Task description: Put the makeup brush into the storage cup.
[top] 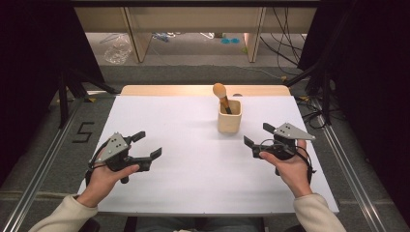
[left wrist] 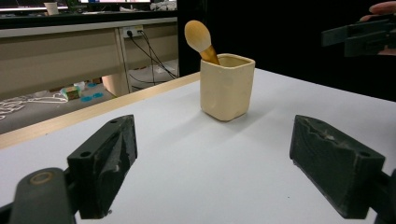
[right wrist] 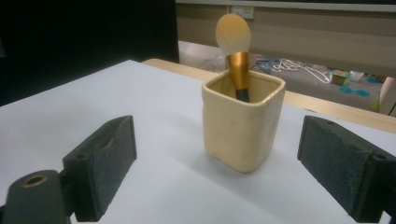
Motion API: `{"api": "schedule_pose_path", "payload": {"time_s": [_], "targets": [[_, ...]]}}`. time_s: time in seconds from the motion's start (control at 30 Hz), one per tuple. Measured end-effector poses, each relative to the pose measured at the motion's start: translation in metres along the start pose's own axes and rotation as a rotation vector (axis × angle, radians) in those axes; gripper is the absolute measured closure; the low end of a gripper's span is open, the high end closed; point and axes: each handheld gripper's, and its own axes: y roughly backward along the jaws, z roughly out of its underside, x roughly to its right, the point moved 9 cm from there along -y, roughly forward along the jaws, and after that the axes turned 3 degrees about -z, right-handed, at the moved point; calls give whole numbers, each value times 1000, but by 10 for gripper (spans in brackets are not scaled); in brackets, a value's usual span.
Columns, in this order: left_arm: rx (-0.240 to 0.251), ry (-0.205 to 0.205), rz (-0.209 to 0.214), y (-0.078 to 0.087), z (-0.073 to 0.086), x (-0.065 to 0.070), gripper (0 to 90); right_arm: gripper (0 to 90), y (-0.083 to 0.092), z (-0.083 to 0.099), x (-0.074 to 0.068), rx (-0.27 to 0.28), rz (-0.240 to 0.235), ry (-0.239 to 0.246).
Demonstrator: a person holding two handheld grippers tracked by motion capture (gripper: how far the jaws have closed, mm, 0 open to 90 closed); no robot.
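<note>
A cream square cup [top: 229,116] [left wrist: 227,86] [right wrist: 242,122] stands upright on the white table [top: 193,169], right of centre toward the back. A makeup brush [top: 221,95] [left wrist: 200,39] [right wrist: 235,51] with a pale round head and gold ferrule leans inside it, head up. My left gripper [top: 147,146] [left wrist: 212,170] hovers open at the table's left, jaws wide with nothing between them. My right gripper [top: 256,135] [right wrist: 217,170] is open at the right, a short way in front of and beside the cup, which sits framed between its jaws but farther off.
A wooden strip [top: 203,90] runs along the table's far edge. Beyond it is floor with cables [top: 285,53] and desk legs [top: 136,41]. Metal rails [top: 46,159] flank the table. Black curtains close in both sides.
</note>
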Motion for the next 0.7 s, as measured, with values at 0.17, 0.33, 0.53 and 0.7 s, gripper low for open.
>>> {"api": "schedule_pose_path", "payload": {"time_s": [0.17, 0.33, 0.53, 0.7], "targets": [[-5, -9, -4, 2, 2, -2, 147, 121, 11, 7, -5, 4, -2, -4], [-8, -11, -4, 2, 4, -2, 147, 117, 18, 12, -6, 12, 5, 5], [-13, -5, -3, 2, 6, -2, 147, 117, 23, 21, -7, 4, 0, -14], [-13, -4, -1, 2, 6, -2, 147, 117, 26, 25, -5, -8, 13, -8]]}}
